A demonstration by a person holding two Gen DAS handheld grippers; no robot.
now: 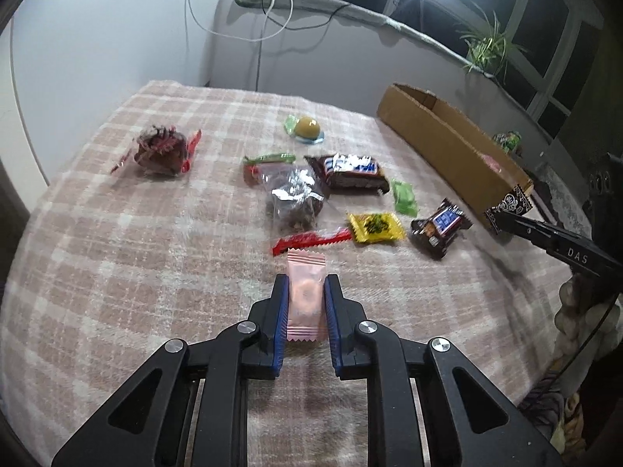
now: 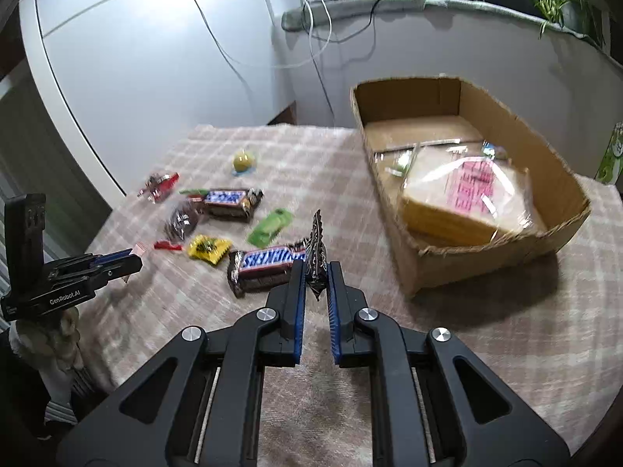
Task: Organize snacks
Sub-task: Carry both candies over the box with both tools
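While both grippers are carrying a piece each, the left gripper (image 1: 306, 292) is holding a pink sachet (image 1: 305, 286) narrowly between its blue pads, lifted over the near middle of the checked blanket (image 1: 117, 253), and the right gripper (image 2: 316, 272) is pinching a small black patterned wrapper (image 2: 315, 258) upright, near the front corner of the cardboard box (image 2: 486, 268). The box is sitting at the blanket's far right edge and is already holding one clear-wrapped yellow slab with a pink label (image 2: 463, 202). Judgement: the step in hand is carrying to the box; the right piece is closer, so it should be going over the near wall first and releasing low, beside the slab, while the left waits well apart to avoid crossing. The thin wrapper is gripped only by its lower part and could be slipping if swung fast. Count on the blanket: two Snickers packs (image 1: 348, 173) (image 1: 442, 225), one yellow sachet (image 1: 375, 227), one green sachet (image 1: 404, 196), one red stick (image 1: 311, 240), one clear bag of dark pieces (image 1: 294, 202), one red-wrapped bundle (image 1: 161, 148), one round yellow sweet (image 1: 307, 126).
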